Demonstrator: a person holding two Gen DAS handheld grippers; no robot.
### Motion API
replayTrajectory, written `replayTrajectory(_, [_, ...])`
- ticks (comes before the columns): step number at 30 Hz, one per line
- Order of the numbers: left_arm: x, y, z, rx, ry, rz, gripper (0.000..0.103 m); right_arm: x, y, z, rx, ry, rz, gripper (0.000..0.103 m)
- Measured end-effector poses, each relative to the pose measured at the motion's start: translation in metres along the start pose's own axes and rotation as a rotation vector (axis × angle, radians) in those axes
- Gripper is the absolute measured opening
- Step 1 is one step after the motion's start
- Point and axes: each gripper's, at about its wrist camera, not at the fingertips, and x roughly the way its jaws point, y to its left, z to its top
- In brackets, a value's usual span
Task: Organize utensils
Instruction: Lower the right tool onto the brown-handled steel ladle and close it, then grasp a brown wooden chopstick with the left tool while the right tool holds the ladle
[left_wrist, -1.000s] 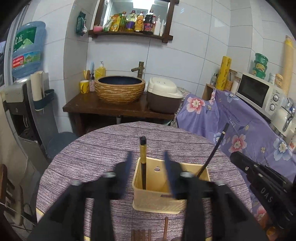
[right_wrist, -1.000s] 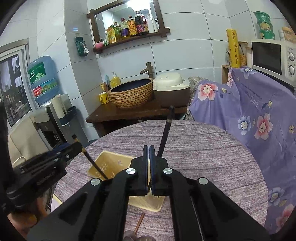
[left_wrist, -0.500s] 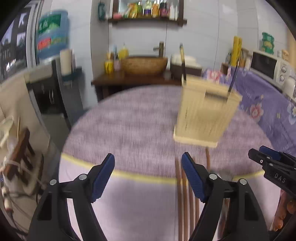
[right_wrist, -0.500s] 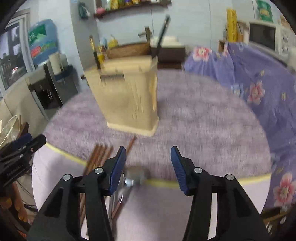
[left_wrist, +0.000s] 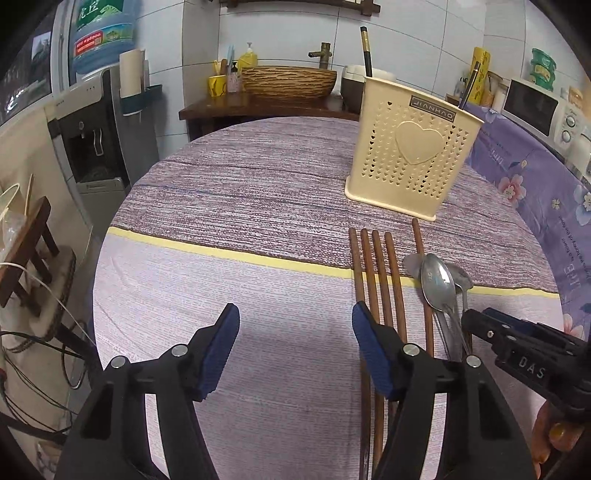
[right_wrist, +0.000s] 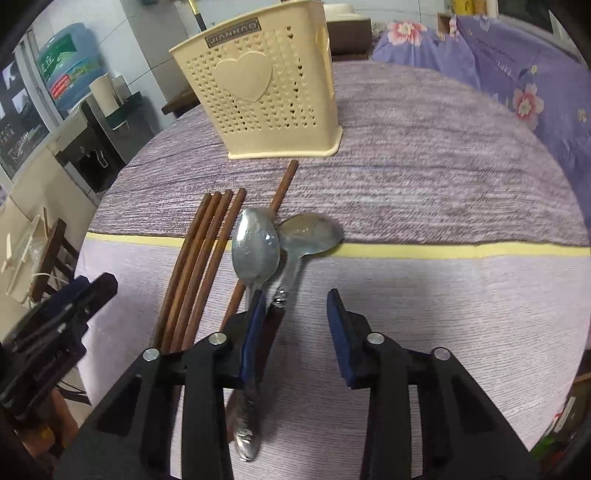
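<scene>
Chopsticks (right_wrist: 199, 258) lie lengthwise toward holder (right_wrist: 258, 92); both hand-held grippers gape, empty

The cream utensil holder (left_wrist: 410, 155), ahead of the left gripper (left_wrist: 295, 349), bears a dark plate reading "JIANHAO". The right gripper's (right_wrist: 295, 328) black body shows "DAS".

Even indoor light, sharp focus, fisheye-warped edges

Bare tablecloth (left_wrist: 221, 280) lies open on my left; chopsticks (left_wrist: 373, 280), spoons (right_wrist: 255, 247) and the utensil holder (left_wrist: 410, 155) crowd the right.
</scene>
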Motion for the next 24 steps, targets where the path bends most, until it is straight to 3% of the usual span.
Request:
replayTrajectory(6, [0.003, -0.003, -0.005, 0.004, 0.015, 0.004, 0.063, 0.009, 0.002, 0.001, 0.030, 0.034, 0.020, 0.022])
replayTrajectory(8, [0.004, -0.005, -0.006, 0.009, 0.021, 0.005, 0.063, 0.010, 0.002, 0.001, 0.029, 0.045, 0.043, 0.014])
replayTrajectory(10, [0.005, -0.006, -0.006, 0.011, 0.027, 0.001, 0.063, 0.006, -0.002, 0.000, 0.020, 0.043, 0.001, 0.011])
replayTrajectory(14, [0.008, -0.010, -0.008, 0.027, 0.037, -0.004, 0.063, -0.002, -0.020, -0.006, 0.017, 0.041, -0.008, 0.011])
replayTrajectory(18, [0.009, -0.012, -0.008, 0.032, 0.046, -0.013, 0.063, -0.015, -0.044, -0.009, 0.020, 0.012, -0.084, 0.011])
replayTrajectory(24, [0.015, -0.021, -0.010, 0.049, 0.069, -0.029, 0.058, -0.017, -0.056, -0.011, 0.019, -0.014, -0.075, 0.014])
